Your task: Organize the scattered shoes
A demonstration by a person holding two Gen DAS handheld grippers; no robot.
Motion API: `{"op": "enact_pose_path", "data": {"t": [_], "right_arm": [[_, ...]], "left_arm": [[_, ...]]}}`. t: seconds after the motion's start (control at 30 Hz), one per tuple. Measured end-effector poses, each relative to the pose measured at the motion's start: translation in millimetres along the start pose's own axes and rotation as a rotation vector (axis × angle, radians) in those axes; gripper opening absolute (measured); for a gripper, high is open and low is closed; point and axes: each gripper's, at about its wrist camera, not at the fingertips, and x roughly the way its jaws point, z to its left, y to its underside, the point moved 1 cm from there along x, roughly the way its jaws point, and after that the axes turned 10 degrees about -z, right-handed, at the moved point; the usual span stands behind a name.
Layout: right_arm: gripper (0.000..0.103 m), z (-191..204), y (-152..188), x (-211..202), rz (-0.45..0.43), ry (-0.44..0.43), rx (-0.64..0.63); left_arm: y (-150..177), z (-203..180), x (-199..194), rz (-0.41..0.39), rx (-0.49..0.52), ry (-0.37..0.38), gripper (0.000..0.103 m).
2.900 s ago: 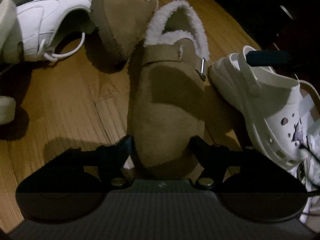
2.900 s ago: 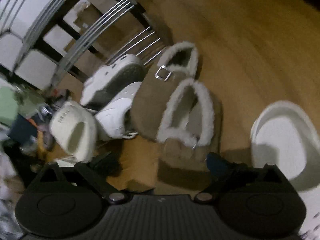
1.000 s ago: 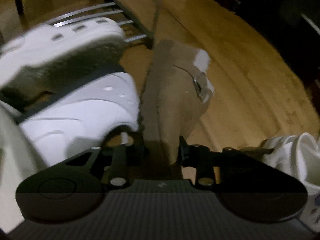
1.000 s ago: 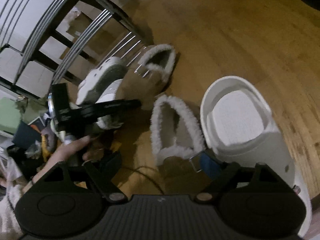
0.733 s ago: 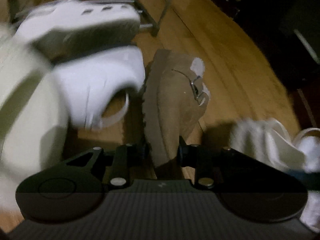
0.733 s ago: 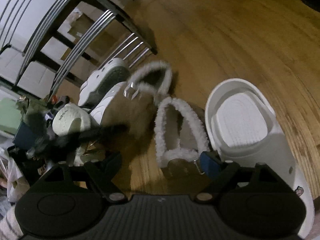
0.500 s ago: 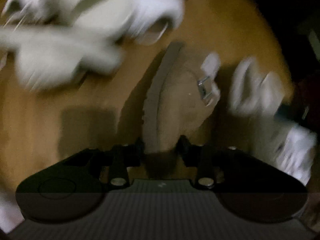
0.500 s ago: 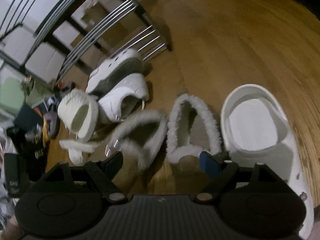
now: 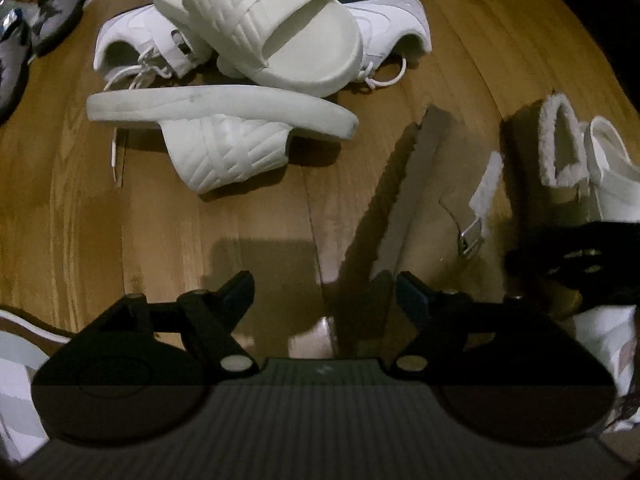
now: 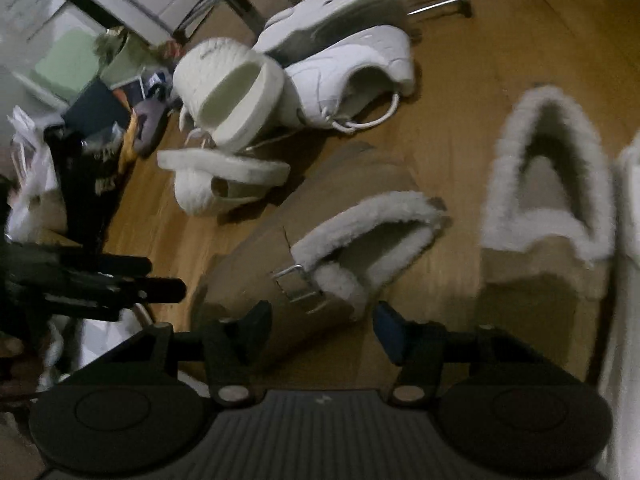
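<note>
The tan fleece-lined clog [image 9: 424, 216] lies tipped on its side on the wooden floor [image 9: 160, 240], toe just ahead of the released left tongs [image 9: 325, 292], long axis running forward; released right tongs [image 10: 322, 322] hover over it

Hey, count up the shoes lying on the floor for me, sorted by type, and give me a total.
Tan fleece-lined clogs: 2
White quilted slides: 2
White sneakers: 2
White foam clogs: 2
Total: 8 shoes
</note>
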Motion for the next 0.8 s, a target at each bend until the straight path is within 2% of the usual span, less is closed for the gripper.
{"op": "enact_pose_path", "data": {"t": [0.1, 0.2, 0.23, 0.27, 0.33, 0.5, 0.53, 0.63, 0.8], "right_arm": [[0.058, 2.8, -4.1, 13.6, -0.005, -0.016, 0.02], [0.061, 5.1, -12.9, 41.6, -0.014, -0.094, 0.036], [0.057, 3.9, -14.1, 50.0, -0.024, -0.152, 0.047], [0.038, 2.6, -15.8, 57.4, -0.023, -0.207, 0.074], [0.027, 4.7, -21.0, 69.2, -0.011, -0.262, 0.105], [0.016, 39.9, -29.6, 60.8, -0.062, -0.216, -0.094], [0.01, 40.2, -30.6, 56.6, -0.066, -0.218, -0.093], [0.007, 33.1, -32.7, 43.5, -0.054, -0.213, -0.067], [0.0, 16.7, -40.0, 13.9, -0.038, -0.142, -0.102]], "left_arm": [[7.3, 12.5, -7.9, 0.006, -0.041, -0.02, 0.077], [14.6, 23.3, -4.8, 0.025, -0.069, -0.072, 0.077], [16.5, 26.7, -3.7, 0.033, -0.093, -0.072, 0.077], [18.4, 30.0, -2.7, 0.041, -0.116, -0.072, 0.077], [21.0, 33.5, -1.1, 0.05, -0.146, -0.067, 0.077], [22.9, 37.0, -1.3, 0.036, -0.176, -0.073, 0.077], [22.7, 37.4, -1.5, 0.037, -0.176, -0.072, 0.077], [22.6, 37.9, 0.3, 0.045, -0.174, -0.065, 0.077], [25.7, 35.1, 7.3, 0.071, -0.164, -0.045, 0.077]]}}
